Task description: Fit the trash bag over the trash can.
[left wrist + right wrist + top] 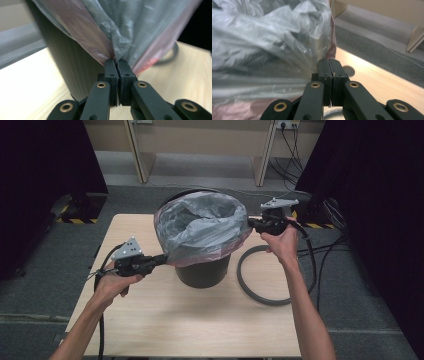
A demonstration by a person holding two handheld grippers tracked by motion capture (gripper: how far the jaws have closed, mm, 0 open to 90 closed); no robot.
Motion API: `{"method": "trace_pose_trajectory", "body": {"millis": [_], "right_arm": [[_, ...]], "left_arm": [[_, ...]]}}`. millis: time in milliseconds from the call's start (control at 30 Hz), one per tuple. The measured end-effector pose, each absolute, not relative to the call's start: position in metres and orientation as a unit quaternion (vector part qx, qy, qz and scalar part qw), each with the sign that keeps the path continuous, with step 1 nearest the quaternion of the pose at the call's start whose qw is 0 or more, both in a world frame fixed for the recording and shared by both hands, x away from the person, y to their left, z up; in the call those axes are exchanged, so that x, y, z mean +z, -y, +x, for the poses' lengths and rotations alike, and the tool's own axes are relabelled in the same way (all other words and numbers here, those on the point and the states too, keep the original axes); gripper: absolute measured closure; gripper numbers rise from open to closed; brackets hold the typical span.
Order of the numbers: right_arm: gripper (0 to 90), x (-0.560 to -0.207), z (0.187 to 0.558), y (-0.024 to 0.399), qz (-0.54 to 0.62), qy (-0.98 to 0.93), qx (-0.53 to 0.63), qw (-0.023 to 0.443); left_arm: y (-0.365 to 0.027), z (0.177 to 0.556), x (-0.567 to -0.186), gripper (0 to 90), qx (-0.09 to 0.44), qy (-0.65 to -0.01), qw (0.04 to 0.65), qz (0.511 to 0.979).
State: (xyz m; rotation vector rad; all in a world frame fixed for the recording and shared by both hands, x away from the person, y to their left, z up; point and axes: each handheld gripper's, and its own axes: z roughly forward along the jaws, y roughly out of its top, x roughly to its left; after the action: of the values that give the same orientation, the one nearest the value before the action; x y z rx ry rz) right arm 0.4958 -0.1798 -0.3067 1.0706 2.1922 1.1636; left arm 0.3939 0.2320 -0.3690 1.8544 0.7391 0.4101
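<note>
A black bin (204, 270) stands in the middle of the table (190, 325), lined with a translucent grey plastic bag (202, 227) whose folded-over hem shows pink. My left gripper (164, 258) is shut on the bag's hem at the bin's lower left; in the left gripper view the film (117, 37) is pinched between the closed jaws beside the ribbed bin wall (72, 75). My right gripper (250, 223) is shut on the bag's edge at the bin's right rim; in the right gripper view the crumpled bag (269, 50) bunches into the closed jaws.
A black ring (265, 277) lies flat on the table to the right of the bin. Cables trail off the table's right side to the floor. Behind the table are wooden furniture legs (262, 155) and dark curtains on both sides.
</note>
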Motion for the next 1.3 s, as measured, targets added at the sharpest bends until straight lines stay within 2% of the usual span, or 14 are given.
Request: {"method": "trace_pose_trajectory", "body": {"millis": [233,467,500,533,600,633,667,700,733,767,800,833,1033,1300], "right_arm": [[88.6,-0.324,0.524,0.166,0.394,-0.784,0.421,0.23],[86.6,-0.341,0.541,0.159,0.399,-0.764,0.456,0.222],[82.4,-0.341,0.54,0.158,0.401,-0.763,0.455,0.222],[82.4,-0.341,0.54,0.158,0.401,-0.763,0.455,0.222],[72.3,-0.337,0.537,0.161,0.413,-0.757,0.451,0.23],[59.4,-0.332,0.533,0.168,0.424,-0.75,0.449,0.236],[59.4,-0.332,0.533,0.168,0.424,-0.75,0.449,0.236],[50.5,-0.323,0.526,0.176,0.437,-0.737,0.455,0.24],[47.5,-0.318,0.522,0.181,0.44,-0.729,0.465,0.241],[47.5,-0.318,0.522,0.181,0.44,-0.729,0.465,0.241],[40.6,-0.308,0.512,0.189,0.444,-0.715,0.482,0.242],[39.3,-0.302,0.507,0.193,0.445,-0.71,0.488,0.244],[35.5,-0.28,0.474,0.191,0.415,-0.71,0.52,0.231],[33.2,-0.279,0.45,0.176,0.389,-0.726,0.526,0.213]], "left_arm": [[-0.225,0.398,-0.367,76.4,0.16,-0.335,0.56,0.741],[-0.217,0.399,-0.371,75.3,0.154,-0.341,0.56,0.739],[-0.217,0.399,-0.372,69.9,0.152,-0.341,0.561,0.739],[-0.218,0.397,-0.372,69.9,0.155,-0.343,0.562,0.737],[-0.224,0.393,-0.369,53.2,0.155,-0.349,0.574,0.724],[-0.231,0.388,-0.364,40.7,0.154,-0.354,0.589,0.71],[-0.231,0.388,-0.364,36.5,0.154,-0.354,0.589,0.71],[-0.234,0.385,-0.361,32.8,0.157,-0.352,0.591,0.709],[-0.241,0.38,-0.353,29.8,0.167,-0.354,0.592,0.704],[-0.241,0.38,-0.353,28.5,0.167,-0.354,0.592,0.704],[-0.245,0.378,-0.349,27.7,0.172,-0.356,0.593,0.701],[-0.248,0.377,-0.346,27.0,0.178,-0.358,0.594,0.698],[-0.259,0.382,-0.33,24.7,0.198,-0.376,0.601,0.677],[-0.258,0.392,-0.323,18.0,0.206,-0.393,0.595,0.67]]}}
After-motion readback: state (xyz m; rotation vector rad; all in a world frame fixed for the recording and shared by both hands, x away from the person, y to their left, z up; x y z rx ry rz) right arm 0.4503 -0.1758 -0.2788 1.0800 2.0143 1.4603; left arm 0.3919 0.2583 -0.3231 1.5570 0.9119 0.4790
